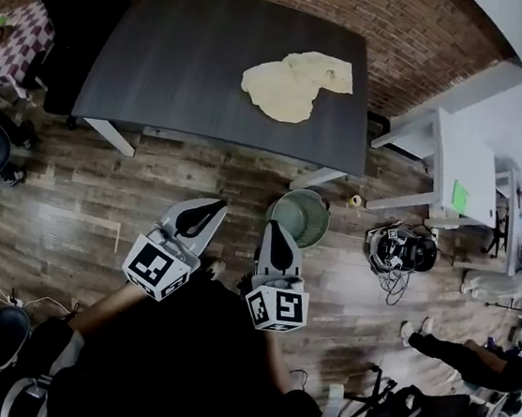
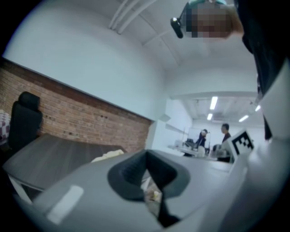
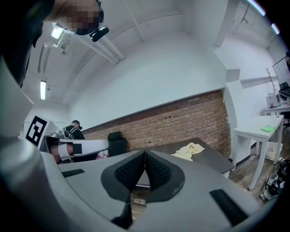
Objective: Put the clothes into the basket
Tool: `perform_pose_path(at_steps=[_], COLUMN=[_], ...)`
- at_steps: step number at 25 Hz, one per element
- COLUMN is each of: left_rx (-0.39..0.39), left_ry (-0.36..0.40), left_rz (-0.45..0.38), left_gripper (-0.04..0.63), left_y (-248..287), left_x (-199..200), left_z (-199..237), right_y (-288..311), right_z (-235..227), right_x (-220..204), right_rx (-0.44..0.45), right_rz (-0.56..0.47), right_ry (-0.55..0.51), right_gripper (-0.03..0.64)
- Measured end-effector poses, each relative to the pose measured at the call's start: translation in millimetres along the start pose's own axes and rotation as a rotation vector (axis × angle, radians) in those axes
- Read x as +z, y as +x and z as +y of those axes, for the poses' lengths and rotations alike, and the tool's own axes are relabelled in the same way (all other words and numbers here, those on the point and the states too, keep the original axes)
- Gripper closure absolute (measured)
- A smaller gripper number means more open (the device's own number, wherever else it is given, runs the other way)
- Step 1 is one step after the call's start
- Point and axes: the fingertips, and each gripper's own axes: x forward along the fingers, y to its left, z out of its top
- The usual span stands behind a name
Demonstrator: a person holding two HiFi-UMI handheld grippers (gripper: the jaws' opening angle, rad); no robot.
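A pale yellow cloth (image 1: 295,84) lies crumpled on the far right part of the dark table (image 1: 186,52). A green basket (image 1: 321,204) stands empty on the wooden floor in front of the table's right end. My left gripper (image 1: 212,208) and right gripper (image 1: 275,228) hover side by side over the floor, short of the table, both shut with nothing between the pads. The right one is just left of the basket. In the left gripper view the gripper (image 2: 146,165) faces the cloth (image 2: 108,155). The right gripper (image 3: 145,158) sees the cloth (image 3: 189,149) ahead to its right.
A black chair (image 1: 74,1) stands at the table's left end beside a checkered cloth (image 1: 13,36). A white desk (image 1: 460,161) is at the right, with a tangled device (image 1: 398,248) on the floor below it. A person's legs (image 1: 469,361) are at the lower right.
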Motion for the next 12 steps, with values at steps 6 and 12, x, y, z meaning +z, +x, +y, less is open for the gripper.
perform_pose_path(at_steps=[6,12], left_rx=[0.055,0.082], left_ry=[-0.002,0.002], left_rz=[-0.005,0.0], left_gripper=[0.589,0.589], left_y=[7,16], left_x=[-7,-14], left_z=[-17,-25], right_y=[-12,-13], right_z=[-17,-29], right_x=[-6,-9], right_rx=[0.046,0.072], right_rz=[0.03,0.043], right_ry=[-0.005,-0.007], right_gripper=[0.612,0.612])
